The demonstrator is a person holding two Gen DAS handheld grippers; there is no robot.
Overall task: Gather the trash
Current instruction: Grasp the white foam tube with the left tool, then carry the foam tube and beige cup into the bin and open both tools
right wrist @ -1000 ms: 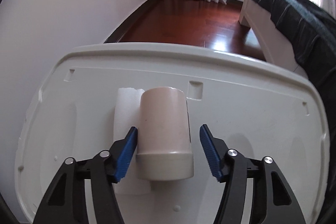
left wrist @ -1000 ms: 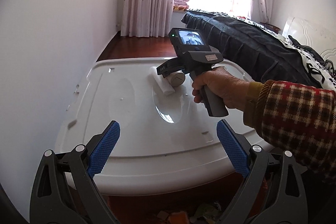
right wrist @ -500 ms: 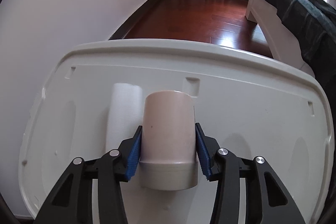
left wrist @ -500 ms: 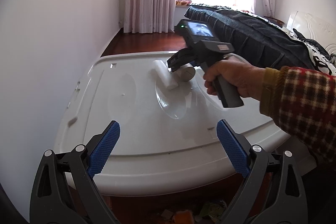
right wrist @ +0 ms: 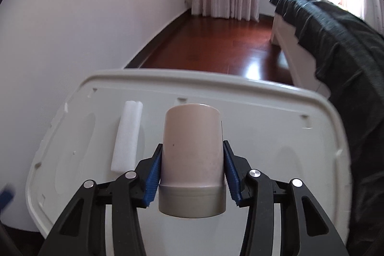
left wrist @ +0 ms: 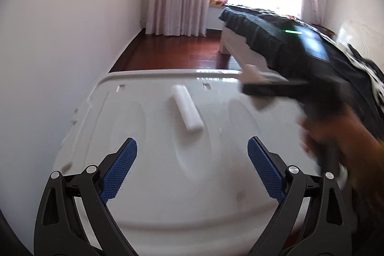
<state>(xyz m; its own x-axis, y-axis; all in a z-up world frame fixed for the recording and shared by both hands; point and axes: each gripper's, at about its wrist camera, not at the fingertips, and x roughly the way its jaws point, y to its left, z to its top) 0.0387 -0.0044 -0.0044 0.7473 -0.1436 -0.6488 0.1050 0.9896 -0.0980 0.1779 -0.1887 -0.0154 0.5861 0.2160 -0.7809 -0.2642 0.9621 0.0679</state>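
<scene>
Between the blue ribbed pads of the right gripper (right wrist: 192,167) sits a pale pinkish-beige plastic cylinder with a grey collar (right wrist: 192,160), both pads pressed against its sides. Its long axis runs along the fingers, grey collar nearest the camera, far end pointing away toward the dark red wooden floor (right wrist: 216,44). Whether that far end is open, and whether anything is inside, cannot be told. It is held above the large white plastic storage-box lid (right wrist: 276,136).

On the lid lies a white foam roll (right wrist: 127,136), flat on its side, to the left of the held cylinder and apart from it. Its long axis runs roughly from the near edge toward the far edge of the lid, slightly slanted.

The left wrist view shows what the right one does not: the left gripper (left wrist: 192,167) with its pads standing wide apart and nothing between them, low over the near half of the lid, the foam roll (left wrist: 188,110) beyond its tips. At the right of that view, blurred, a person's hand (left wrist: 340,136) grasps the right gripper's handle. Only the right wrist view shows the grip itself clearly. A bed under a black cover (right wrist: 336,40) stands beside the lid.
</scene>
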